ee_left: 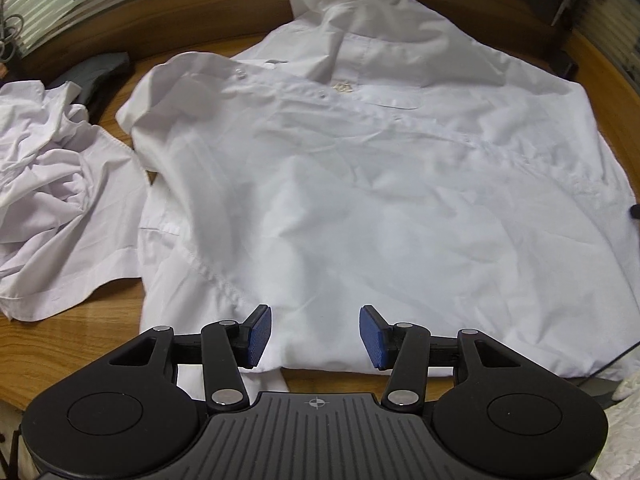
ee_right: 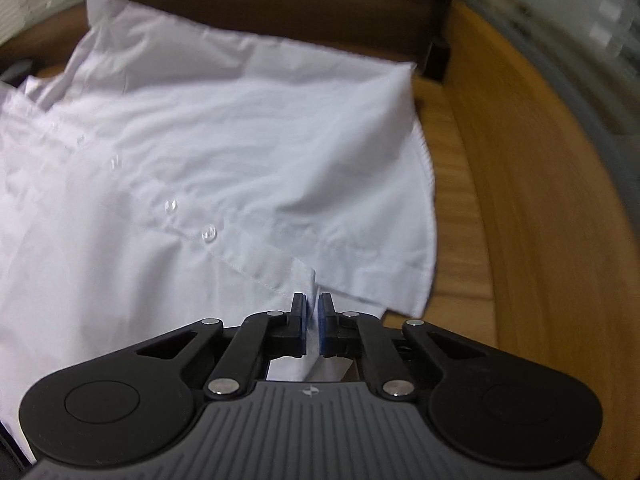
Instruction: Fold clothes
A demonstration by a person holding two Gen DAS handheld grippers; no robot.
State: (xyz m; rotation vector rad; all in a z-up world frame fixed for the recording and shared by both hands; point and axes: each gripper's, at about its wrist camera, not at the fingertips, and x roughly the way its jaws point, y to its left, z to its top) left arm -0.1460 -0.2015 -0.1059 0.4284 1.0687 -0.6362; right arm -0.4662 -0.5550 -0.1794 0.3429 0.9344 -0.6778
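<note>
A white button-up shirt (ee_left: 360, 184) lies spread front-up on the wooden table (ee_left: 60, 332), with its collar at the far end and a chest pocket on the right. My left gripper (ee_left: 315, 338) is open and empty, just above the shirt's near edge. In the right wrist view the same shirt (ee_right: 200, 152) shows its button placket. My right gripper (ee_right: 313, 322) is shut on the shirt's hem, with white cloth pinched between the blue pads.
A second white garment (ee_left: 52, 184) lies crumpled at the left of the table. A dark grey item (ee_left: 96, 76) sits behind it. A dark raised ledge (ee_left: 180, 20) runs along the far side. Bare wood (ee_right: 520, 220) lies right of the shirt.
</note>
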